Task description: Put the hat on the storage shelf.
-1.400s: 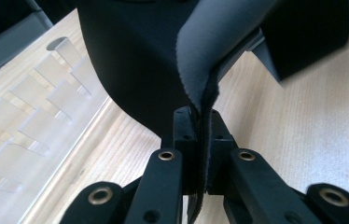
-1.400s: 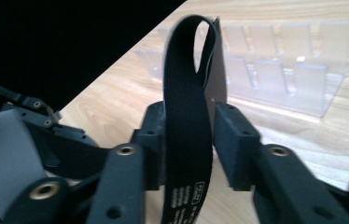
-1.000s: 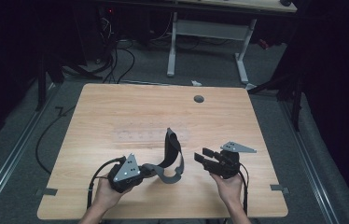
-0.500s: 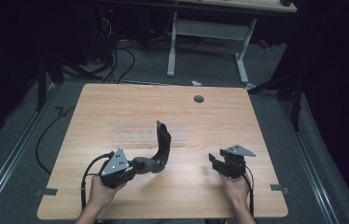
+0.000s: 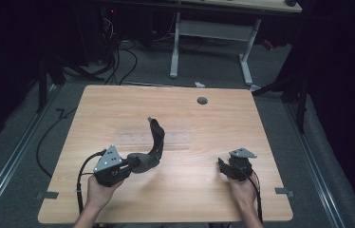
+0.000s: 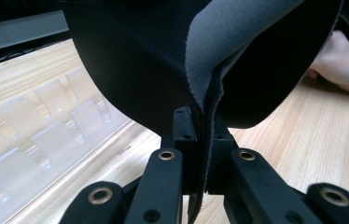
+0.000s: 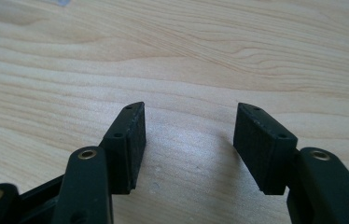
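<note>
A person is sitting at a light wooden table [image 5: 185, 190], with a two-jaw gripper in each hand. The left gripper [image 5: 130, 164], near the front left of the table, is pinching the edge of a floppy dark grey piece of soft foam-like fabric, black on one face and grey on the other [image 5: 154, 145]. In the left gripper view, its jaws are pressing together on the thin folded edge of this fabric [image 6: 219, 51], which is rising and curling above them. From the high view, the fabric is arching up and away from the left gripper toward the middle of the table, its far tip lifting off the surface. A clear plastic tray with shallow compartments [image 6: 32, 121] is lying flat on the table just beyond the fabric. The right gripper [image 7: 189, 135] is hovering near the front right of the table [image 5: 225, 168], well apart from the fabric. Its jaws have just been opening and are standing spread, with nothing between them but bare wood.
</note>
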